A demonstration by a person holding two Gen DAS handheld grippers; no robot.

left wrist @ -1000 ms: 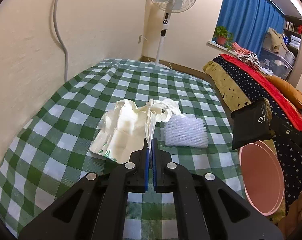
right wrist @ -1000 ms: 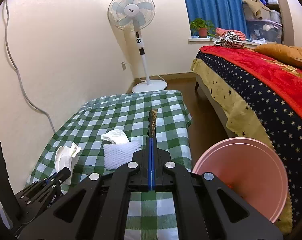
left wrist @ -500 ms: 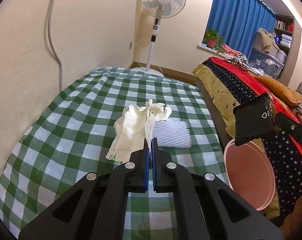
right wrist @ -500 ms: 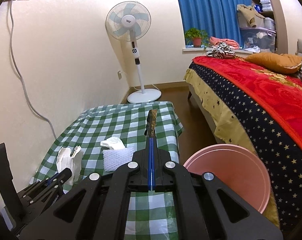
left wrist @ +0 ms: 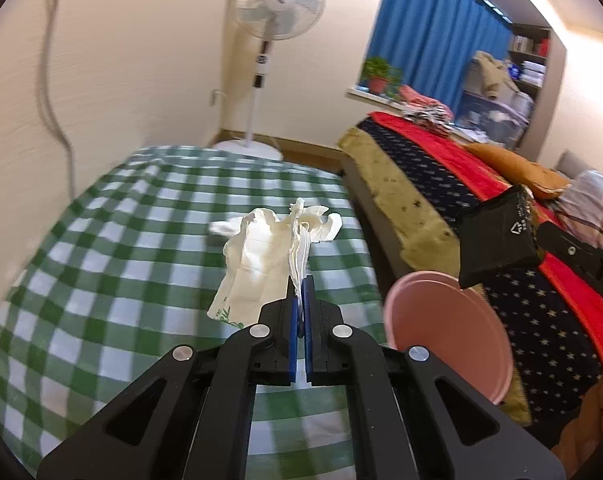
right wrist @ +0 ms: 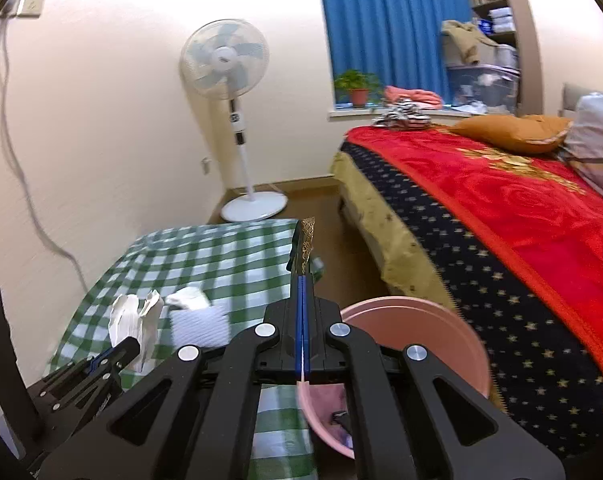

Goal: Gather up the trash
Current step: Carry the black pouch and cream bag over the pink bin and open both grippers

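My left gripper (left wrist: 300,284) is shut on a crumpled cream plastic bag (left wrist: 261,256) and holds it above the green checked table (left wrist: 113,248). My right gripper (right wrist: 303,280) is shut on a flat black wrapper with gold print (right wrist: 306,248), seen as a black packet in the left wrist view (left wrist: 497,240), above the pink bin (right wrist: 441,328). The bin stands at the table's right edge (left wrist: 453,320). A white foam net (right wrist: 199,326) and a white crumpled tissue (right wrist: 189,298) lie on the table.
A bed with a red and starred blanket (right wrist: 501,208) runs along the right. A white standing fan (right wrist: 231,80) stands by the far wall beyond the table. A grey cable (right wrist: 25,184) hangs down the left wall.
My left gripper has lifted the cream bag off the table and carried it right, closer to the pink bin. My right gripper has moved with the wrapper over the bin.
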